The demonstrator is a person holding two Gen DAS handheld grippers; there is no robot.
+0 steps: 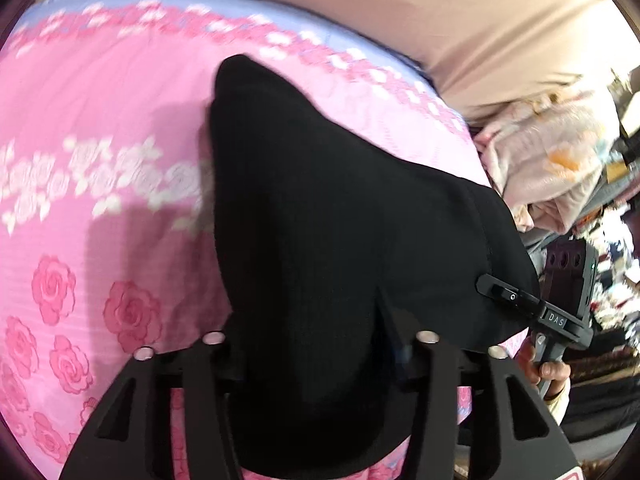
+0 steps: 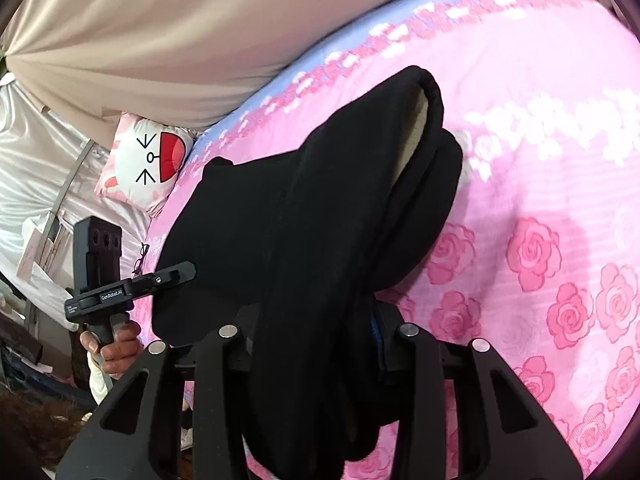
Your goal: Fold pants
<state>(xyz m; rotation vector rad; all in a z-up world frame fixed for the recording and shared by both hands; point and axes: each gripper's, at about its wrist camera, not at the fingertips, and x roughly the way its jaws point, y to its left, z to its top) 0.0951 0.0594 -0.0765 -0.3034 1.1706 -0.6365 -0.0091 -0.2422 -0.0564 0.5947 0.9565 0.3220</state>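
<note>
Black pants [image 1: 320, 200] are lifted in a bunch over a pink rose-print bed cover [image 1: 100, 120]. In the left wrist view my left gripper [image 1: 316, 344] is shut on a thick fold of the fabric, which hides its fingertips. My right gripper [image 1: 504, 292] clamps the pants' right edge there. In the right wrist view the pants [image 2: 320, 200] hang doubled, a pale lining showing at the top, and my right gripper [image 2: 316, 332] is shut on the bundle. My left gripper [image 2: 176, 274] bites the pants' left edge, held by a hand [image 2: 116, 348].
A beige curtain [image 2: 160, 40] hangs behind the bed [image 2: 540, 160]. A cat-face pillow [image 2: 152, 160] and a pair of glasses [image 2: 140, 260] lie at the bed's left side. A heap of pale clothes [image 1: 540, 160] and clutter sit beyond the right side.
</note>
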